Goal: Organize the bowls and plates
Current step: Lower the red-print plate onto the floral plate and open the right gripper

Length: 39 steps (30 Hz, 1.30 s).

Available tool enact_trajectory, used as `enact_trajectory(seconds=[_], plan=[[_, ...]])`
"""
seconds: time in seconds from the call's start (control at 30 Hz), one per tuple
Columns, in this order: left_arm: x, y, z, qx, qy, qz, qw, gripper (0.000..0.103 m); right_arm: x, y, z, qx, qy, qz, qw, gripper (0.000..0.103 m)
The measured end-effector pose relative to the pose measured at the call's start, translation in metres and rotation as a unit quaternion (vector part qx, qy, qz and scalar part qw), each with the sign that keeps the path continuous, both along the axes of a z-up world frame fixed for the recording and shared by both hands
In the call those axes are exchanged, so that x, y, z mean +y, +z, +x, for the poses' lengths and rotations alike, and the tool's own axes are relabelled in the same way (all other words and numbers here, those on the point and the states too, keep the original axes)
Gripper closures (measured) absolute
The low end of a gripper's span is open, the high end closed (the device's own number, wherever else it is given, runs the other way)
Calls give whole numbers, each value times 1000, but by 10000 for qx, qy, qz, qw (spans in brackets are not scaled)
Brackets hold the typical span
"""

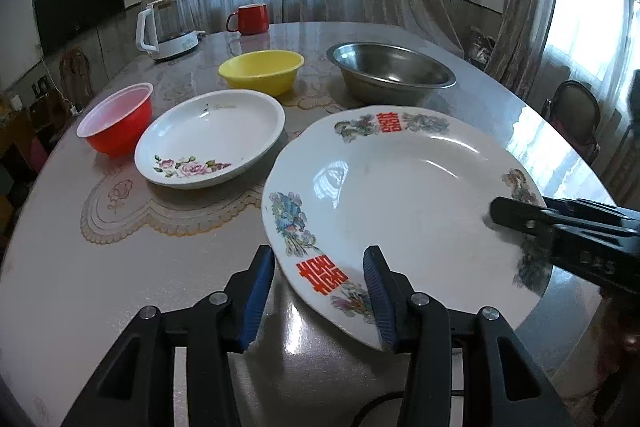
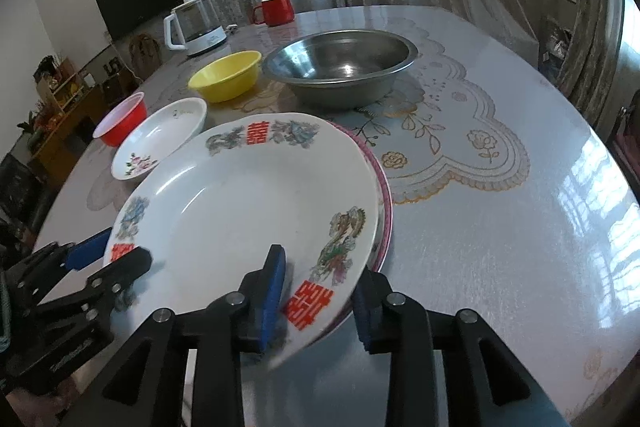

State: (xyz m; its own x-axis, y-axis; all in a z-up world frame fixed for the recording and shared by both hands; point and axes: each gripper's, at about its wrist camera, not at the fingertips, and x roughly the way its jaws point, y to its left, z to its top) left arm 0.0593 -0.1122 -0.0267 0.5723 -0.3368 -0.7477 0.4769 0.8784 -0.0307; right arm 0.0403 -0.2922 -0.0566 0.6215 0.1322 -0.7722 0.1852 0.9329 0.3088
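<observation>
My left gripper and right gripper both spread astride the near rim of the big dragon plate, not pinching, plate atop a pink-rimmed plate at the table's near edge, rose plate, red bowl, yellow bowl, steel basin behind

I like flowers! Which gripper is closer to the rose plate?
Left. The left gripper straddles the big plate's rim nearest the rose plate; the right gripper is at its far rim.

The left gripper and the right gripper share one build: black angular plastic linkage arms joined by round silver pivot pins, ending in ribbed blue pads. A thin black cable curves beneath the left one.
</observation>
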Motion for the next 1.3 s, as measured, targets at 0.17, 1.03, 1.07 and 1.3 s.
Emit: enact_trajectory(seconds=[0.17,1.03,1.07,1.3], plan=[[0,-2,-3,-29,-14,-31,10000,56,-7,5,-13,-107,-105,200,9997,72],[-14,-6,11,-333,-136,264,9990,47,-16,1,-9,-293,-438,-225,9984,77],[-11,-4,8,-330,-117,201,9992,40,-17,0,-10,-287,-445,-120,9985,76],[7,8,-14,-535,-254,-31,9982,71,-14,7,-31,-464,-386,150,9981,80]])
